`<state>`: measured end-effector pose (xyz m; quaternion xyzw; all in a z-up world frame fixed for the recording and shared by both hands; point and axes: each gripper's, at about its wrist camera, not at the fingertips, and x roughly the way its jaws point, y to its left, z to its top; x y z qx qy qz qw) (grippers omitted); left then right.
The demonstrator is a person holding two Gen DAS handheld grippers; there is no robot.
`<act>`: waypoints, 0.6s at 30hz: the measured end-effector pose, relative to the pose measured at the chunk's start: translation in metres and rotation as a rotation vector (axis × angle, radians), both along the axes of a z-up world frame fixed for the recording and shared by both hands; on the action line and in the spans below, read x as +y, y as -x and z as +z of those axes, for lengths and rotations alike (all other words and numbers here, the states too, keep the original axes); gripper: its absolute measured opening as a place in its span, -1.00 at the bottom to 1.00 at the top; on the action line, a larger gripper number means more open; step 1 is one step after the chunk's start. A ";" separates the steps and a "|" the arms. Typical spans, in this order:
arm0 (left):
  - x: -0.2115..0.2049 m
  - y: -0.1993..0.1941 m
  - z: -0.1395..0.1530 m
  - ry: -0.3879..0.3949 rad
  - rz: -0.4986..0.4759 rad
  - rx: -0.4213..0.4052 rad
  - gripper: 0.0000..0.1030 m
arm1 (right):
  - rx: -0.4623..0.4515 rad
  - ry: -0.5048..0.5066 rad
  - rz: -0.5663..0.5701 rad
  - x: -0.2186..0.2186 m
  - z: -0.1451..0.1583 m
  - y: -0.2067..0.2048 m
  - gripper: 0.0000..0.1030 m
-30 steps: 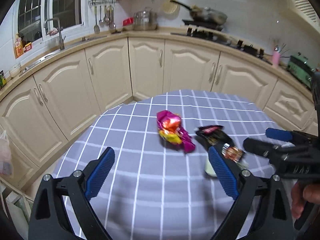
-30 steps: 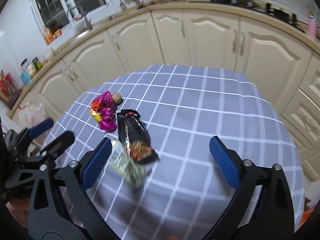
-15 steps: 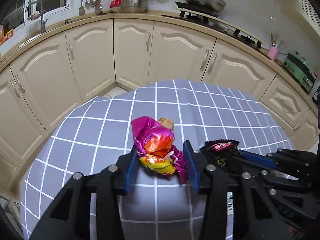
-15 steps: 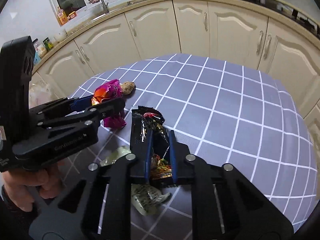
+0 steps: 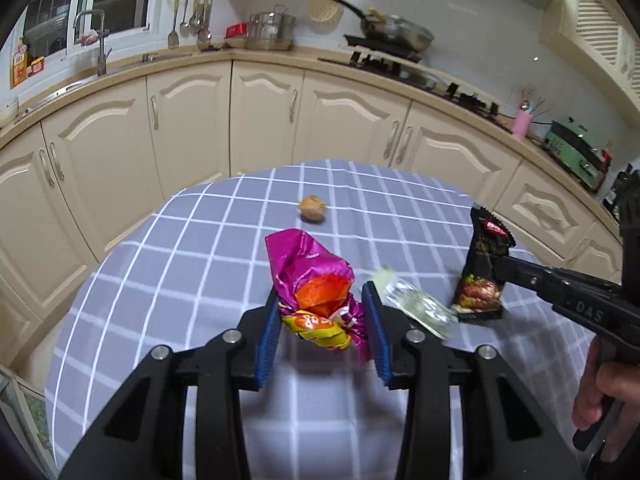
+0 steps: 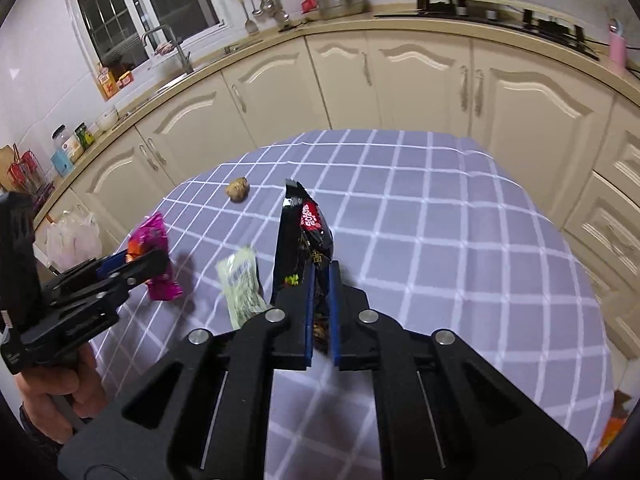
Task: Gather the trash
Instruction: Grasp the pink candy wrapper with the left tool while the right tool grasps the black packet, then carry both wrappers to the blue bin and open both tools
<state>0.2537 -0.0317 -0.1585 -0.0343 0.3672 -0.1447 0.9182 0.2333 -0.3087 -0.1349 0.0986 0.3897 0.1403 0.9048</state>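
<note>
Both tongs now lift their catch off the table [image 5: 168, 240], where half a second ago each wrapper lay flat: two pieces secured. The left gripper [image 5: 323, 320] pinches the pink wrapper [image 5: 312, 276], long axis toward 11 o'clock. The right gripper [image 6: 321, 312] clamps the black wrapper [image 6: 306, 236], pointing 12 o'clock. A clear wrapper [image 6: 240, 280] and nut [image 6: 239, 189] remain.

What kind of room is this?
It looks like a home kitchen. There are cream cupboards under a long counter, a sink tap by the window, and a frying pan sitting on the stove.
</note>
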 end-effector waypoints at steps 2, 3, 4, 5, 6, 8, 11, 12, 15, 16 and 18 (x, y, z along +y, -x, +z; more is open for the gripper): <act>-0.006 0.016 0.006 0.006 -0.014 -0.015 -0.26 | -0.010 -0.002 -0.013 -0.009 0.003 0.017 -0.88; -0.011 0.027 0.011 0.009 -0.027 -0.028 -0.26 | -0.015 -0.004 -0.018 -0.012 0.004 0.024 -0.88; -0.015 0.034 0.014 0.008 -0.035 -0.036 -0.26 | -0.022 -0.008 -0.024 -0.017 0.007 0.035 -0.88; -0.022 0.045 0.019 0.008 -0.048 -0.049 -0.26 | -0.027 -0.012 -0.028 -0.020 0.008 0.042 -0.88; -0.027 0.053 0.022 0.010 -0.060 -0.058 -0.26 | -0.032 -0.015 -0.031 -0.024 0.010 0.048 -0.88; -0.039 0.067 0.028 0.008 -0.087 -0.075 -0.26 | -0.049 -0.024 -0.042 -0.033 0.015 0.066 -0.89; -0.059 0.091 0.038 0.003 -0.125 -0.107 -0.26 | -0.074 -0.050 -0.061 -0.049 0.024 0.090 -0.89; -0.067 0.101 0.043 0.007 -0.141 -0.118 -0.26 | -0.083 -0.055 -0.068 -0.054 0.027 0.097 -0.89; -0.085 0.121 0.054 0.017 -0.176 -0.144 -0.26 | -0.114 -0.061 -0.096 -0.073 0.039 0.124 -0.89; -0.090 0.126 0.056 0.021 -0.187 -0.150 -0.26 | -0.125 -0.063 -0.105 -0.081 0.043 0.134 -0.89; -0.103 0.139 0.063 0.027 -0.211 -0.165 -0.26 | -0.145 -0.059 -0.127 -0.094 0.050 0.151 -0.89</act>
